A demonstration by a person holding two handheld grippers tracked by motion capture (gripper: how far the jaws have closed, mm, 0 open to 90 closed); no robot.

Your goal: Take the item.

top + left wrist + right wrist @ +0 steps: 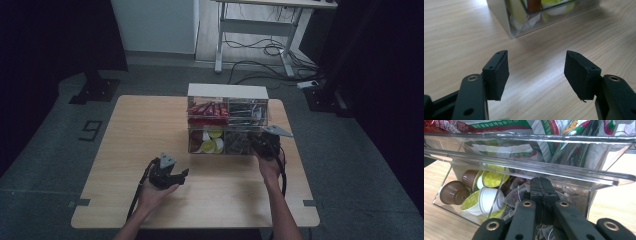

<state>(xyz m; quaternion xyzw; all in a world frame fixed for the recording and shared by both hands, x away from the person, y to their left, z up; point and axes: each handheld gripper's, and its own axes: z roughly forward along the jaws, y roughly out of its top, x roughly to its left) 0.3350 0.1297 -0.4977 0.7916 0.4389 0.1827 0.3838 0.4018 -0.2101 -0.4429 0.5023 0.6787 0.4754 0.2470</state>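
Observation:
A clear two-tier organizer (pixel 227 92) stands at the far middle of the wooden table (pixel 135 150). Its lower left bin holds coffee capsules (pixel 486 195), brown, white and green-lidded. Its lower right bin holds pyramid tea bags (pixel 516 193). The upper drawers hold red and green sachets (pixel 554 130). My right gripper (pixel 541 185) is shut, with its tips reaching into the tea-bag bin; I cannot tell whether a bag is pinched between them. My left gripper (pixel 536 72) hangs open over bare wood, in front and to the left of the organizer (pixel 499 15), with nothing between its pads.
Bare tabletop lies to the left of the organizer and in front of it. In the high view the left gripper (pixel 182 175) is near the front middle and the right gripper (pixel 261 145) is against the organizer's front. Behind the table stand a white desk frame (pixel 255 25) and floor cables (pixel 270 50).

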